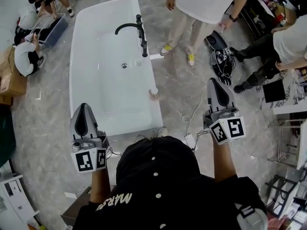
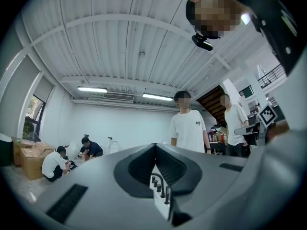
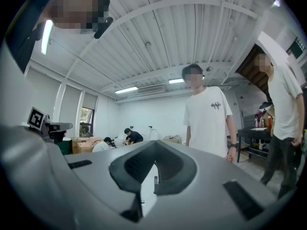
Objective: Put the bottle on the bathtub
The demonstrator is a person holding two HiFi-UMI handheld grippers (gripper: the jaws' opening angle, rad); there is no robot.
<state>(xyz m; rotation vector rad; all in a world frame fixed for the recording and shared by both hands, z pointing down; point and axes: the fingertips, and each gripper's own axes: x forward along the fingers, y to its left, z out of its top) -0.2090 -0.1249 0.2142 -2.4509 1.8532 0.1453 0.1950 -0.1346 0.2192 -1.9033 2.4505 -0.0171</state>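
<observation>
The white bathtub (image 1: 86,47) lies lengthwise ahead of me in the head view, with a black faucet (image 1: 136,30) on its right rim. A small pale bottle (image 1: 153,91) stands upright on that same rim, nearer to me. My left gripper (image 1: 84,106) hangs over the tub's near left corner, shut and empty. My right gripper (image 1: 214,80) is over the floor to the right of the tub, clear of the bottle, also shut and empty. In the left gripper view the jaws (image 2: 155,145) meet at the tips, with the faucet (image 2: 160,188) showing in the gap below. The right gripper view shows its jaws (image 3: 154,155) closed too.
Two people stand on the floor beyond the tub at the right (image 1: 201,4), and another crouches by bags (image 1: 220,56). More people sit among cardboard boxes (image 1: 12,80) at the left. A white cable and plug (image 1: 189,139) lie on the floor near the tub's corner. A metal rack (image 1: 288,143) stands at the right.
</observation>
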